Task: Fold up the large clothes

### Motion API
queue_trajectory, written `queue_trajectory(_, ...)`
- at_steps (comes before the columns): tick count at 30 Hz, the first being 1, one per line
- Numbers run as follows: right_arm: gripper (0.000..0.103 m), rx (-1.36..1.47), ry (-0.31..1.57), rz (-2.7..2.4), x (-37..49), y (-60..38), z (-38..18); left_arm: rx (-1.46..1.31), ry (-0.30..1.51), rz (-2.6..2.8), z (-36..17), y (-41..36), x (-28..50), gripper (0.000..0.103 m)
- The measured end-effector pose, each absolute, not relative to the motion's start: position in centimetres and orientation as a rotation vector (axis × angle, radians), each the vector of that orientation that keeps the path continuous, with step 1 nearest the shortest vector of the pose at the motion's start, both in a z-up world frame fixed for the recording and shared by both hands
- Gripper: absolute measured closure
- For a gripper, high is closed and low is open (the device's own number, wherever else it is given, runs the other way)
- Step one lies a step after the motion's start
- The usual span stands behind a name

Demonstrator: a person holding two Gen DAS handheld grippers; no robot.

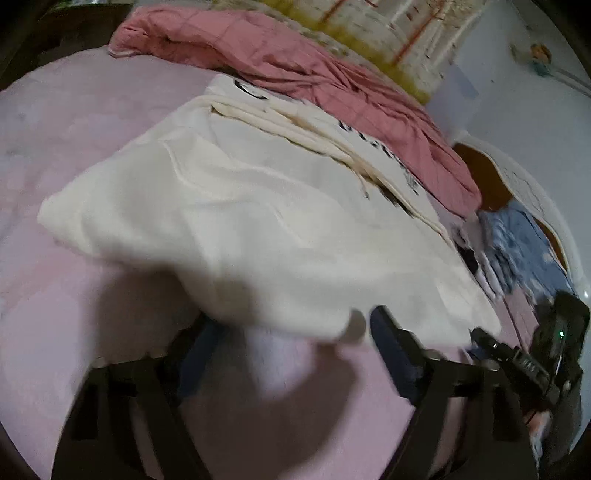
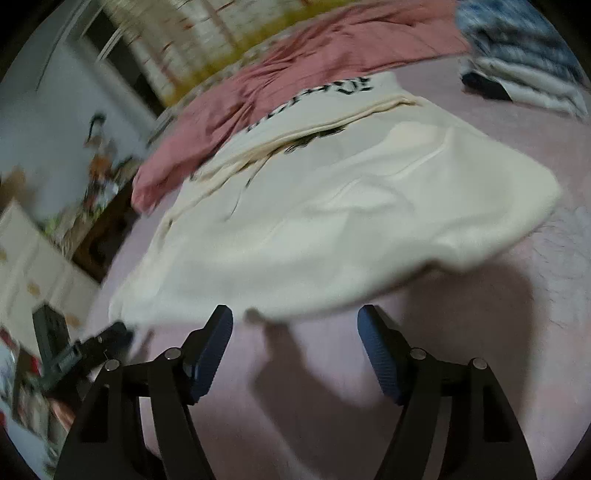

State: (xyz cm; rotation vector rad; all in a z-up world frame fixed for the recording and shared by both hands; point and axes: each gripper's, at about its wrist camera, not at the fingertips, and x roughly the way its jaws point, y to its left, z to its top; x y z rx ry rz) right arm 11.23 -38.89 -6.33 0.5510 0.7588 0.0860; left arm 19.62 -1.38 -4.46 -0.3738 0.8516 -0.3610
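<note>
While both views are blurred, we log the nearest items first. At the bottom of the left wrist view, the left gripper (image 1: 291, 343) has its jaws spread wide with nothing between them; the near hem of the cream garment (image 1: 236, 221) sags just above and between the blue pads, and we cannot tell whether cloth touches the left pad. At the bottom of the right wrist view, the right gripper (image 2: 295, 338) is likewise spread apart and empty, its fingertips just short of the garment's (image 2: 332, 206) near edge. Each gripper shows in the other's view: the right one at lower right (image 1: 517, 358), the left one at lower left (image 2: 88, 350).

Both grippers cast dark shadows on the pink bedsheet (image 1: 74, 147), which fills the lower half of each frame (image 2: 480, 369).

The cream garment lies on that sheet across the centre of both frames, folded over itself, with layered edges and black lettering showing along its far side; the letters are too smeared to read.

Beyond it, toward the top of each frame, a rumpled rose-pink quilt (image 1: 295, 70) runs along the far side of the bed (image 2: 295, 70).

A stack of blue-and-white folded clothes (image 1: 524, 243) sits at mid right in the left view and upper right in the right view (image 2: 524, 51).

Farthest off, a patterned curtain (image 1: 388, 29) hangs at the top of the frame (image 2: 207, 40).
</note>
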Motion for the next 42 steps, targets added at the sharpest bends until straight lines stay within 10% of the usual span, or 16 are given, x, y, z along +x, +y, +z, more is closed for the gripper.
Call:
queue_trajectory(2, 0.073, 0.539, 0.769, 0.043, 12.4, -39.1, -6.7, -0.342, 0.854, -0.324, -4.6, -1.5, 20.4, 0.087)
queue_trajectory(5, 0.093, 0.569, 0.743, 0.063, 12.6, -40.1, -6.2, -0.411, 0.849, -0.340, -4.0, -0.4, 20.7, 0.090)
queue_trajectory(20, 0.093, 0.268, 0.651, 0.018, 23.4, -39.4, 3.0, -0.196, 0.764, -0.254, 3.6, -5.7, 33.9, 0.091)
queue_trajectory(34, 0.093, 0.290, 0.761, 0.018, 36.0, -40.6, -3.1, -0.170, 0.853, -0.253, -4.2, -7.5, 43.3, 0.088)
queue_trajectory(38, 0.089, 0.305, 0.735, 0.038, 36.1, -41.3, -3.6, -0.171, 0.823, -0.297, -3.6, -7.2, 42.6, 0.083)
queue_trajectory(40, 0.078, 0.304, 0.712, 0.015, 35.6, -41.8, -3.2, -0.124, 0.778, -0.281, -2.9, -6.9, 41.6, 0.062)
queue_trajectory(42, 0.040, 0.281, 0.645, -0.035, 34.1, -42.4, -2.1, -0.091, 0.712, -0.239, -1.4, -5.9, 40.1, 0.043)
